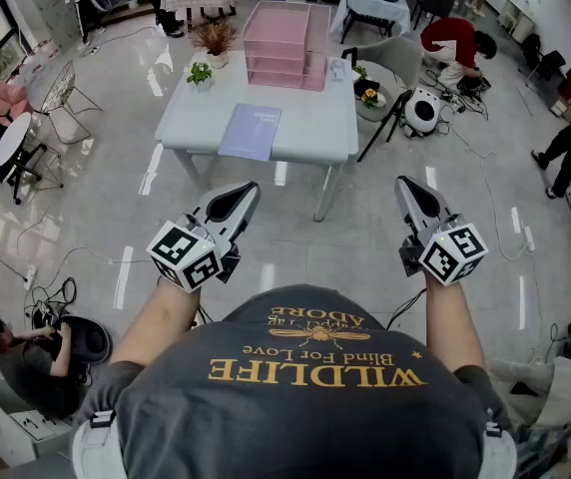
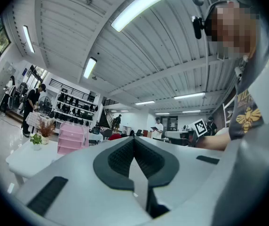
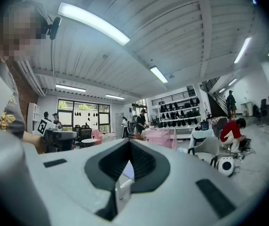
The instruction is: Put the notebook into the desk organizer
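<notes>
White counter (image 1: 310, 133) bears the notebook (image 1: 251, 131) flat, apart from the pink desk organizer (image 1: 285, 43) at its far end; left tool (image 1: 238, 198) and right tool (image 1: 410, 193), both closed and empty, hang well short: task not begun.

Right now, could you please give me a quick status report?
Tools shut, empty: left tool, right tool, short of table. Blue notebook flat on it, pink organizer beyond. Nothing blocking.
</notes>
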The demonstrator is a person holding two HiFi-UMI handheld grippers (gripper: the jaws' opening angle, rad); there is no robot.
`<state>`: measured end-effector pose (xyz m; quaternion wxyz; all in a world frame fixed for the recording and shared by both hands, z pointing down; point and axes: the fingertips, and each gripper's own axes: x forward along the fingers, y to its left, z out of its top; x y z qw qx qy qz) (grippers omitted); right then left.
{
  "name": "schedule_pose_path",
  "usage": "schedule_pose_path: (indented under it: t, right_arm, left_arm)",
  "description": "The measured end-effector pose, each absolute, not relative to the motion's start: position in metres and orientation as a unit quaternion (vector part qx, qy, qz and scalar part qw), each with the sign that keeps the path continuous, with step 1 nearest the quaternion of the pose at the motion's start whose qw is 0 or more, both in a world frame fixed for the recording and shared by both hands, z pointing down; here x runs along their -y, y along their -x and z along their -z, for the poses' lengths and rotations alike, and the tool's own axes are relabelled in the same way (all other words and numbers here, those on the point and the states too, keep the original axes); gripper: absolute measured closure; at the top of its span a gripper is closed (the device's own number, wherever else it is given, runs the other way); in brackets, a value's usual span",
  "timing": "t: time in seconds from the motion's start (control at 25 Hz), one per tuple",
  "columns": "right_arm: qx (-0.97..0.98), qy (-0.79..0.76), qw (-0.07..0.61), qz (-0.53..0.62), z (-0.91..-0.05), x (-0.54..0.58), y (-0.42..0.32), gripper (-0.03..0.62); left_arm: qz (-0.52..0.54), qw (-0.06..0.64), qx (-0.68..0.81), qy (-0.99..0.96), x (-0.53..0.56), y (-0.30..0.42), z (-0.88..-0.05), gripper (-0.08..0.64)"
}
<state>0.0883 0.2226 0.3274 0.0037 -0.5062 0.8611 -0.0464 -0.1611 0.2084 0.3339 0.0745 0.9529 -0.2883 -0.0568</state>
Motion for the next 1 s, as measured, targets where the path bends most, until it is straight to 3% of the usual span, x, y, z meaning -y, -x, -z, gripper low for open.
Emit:
schedule_pose_path:
  t: [1.0]
  right_arm:
    - [-0.860,0.507,0.000,0.060,-0.333,-0.216,-0.099,0.592]
  left_arm:
    - [0.052,0.085,0.276,-0.956,-0.198,0.150,-0.334,0.558]
